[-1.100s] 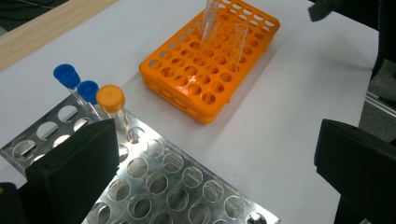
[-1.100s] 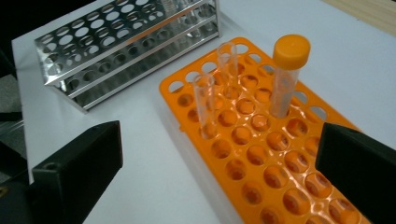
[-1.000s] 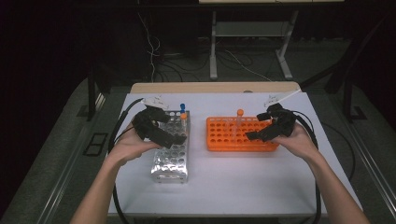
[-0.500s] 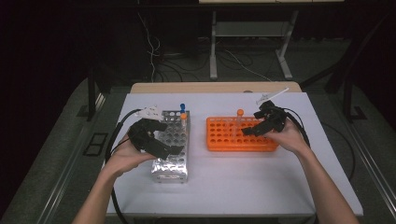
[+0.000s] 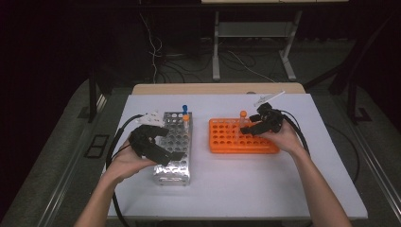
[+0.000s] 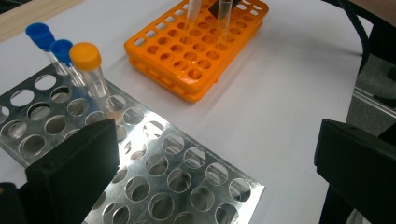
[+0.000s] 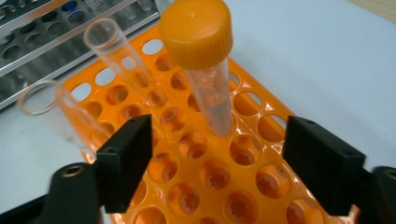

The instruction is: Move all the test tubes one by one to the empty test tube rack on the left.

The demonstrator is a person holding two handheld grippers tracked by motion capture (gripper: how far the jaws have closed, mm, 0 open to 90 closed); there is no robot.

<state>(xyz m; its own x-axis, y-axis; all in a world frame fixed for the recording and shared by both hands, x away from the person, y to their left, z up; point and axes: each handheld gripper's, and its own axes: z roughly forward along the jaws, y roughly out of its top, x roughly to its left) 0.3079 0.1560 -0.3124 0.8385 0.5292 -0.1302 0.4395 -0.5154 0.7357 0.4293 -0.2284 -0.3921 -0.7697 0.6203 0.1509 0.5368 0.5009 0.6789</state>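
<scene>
orange-capped tube (image 7: 205,70) stands upright in the orange plastic rack (image 5: 222,144) just ahead of our right gripper (image 7: 217,163), whose jaws have just been closing but remain apart around it untouched, two clear uncapped tubes (image 7: 119,56) crowd beside, while our left gripper (image 6: 210,186) hangs open over the perforated metal rack (image 6: 187,172).

Both forearms bare, no sleeves in high view. Left gripper (image 5: 176,155): black body, blocky matte-black rectangular jaws, black cable looping off at 7 o'clock, white part on top at 12. Right gripper (image 5: 245,129): black too, pale 3-cornered plate on top, black cable arcing away at 4. Right jaws: flat black pads w/ small holes, brass-coloured screw at 7 o'clock in right gripper view.
</scene>
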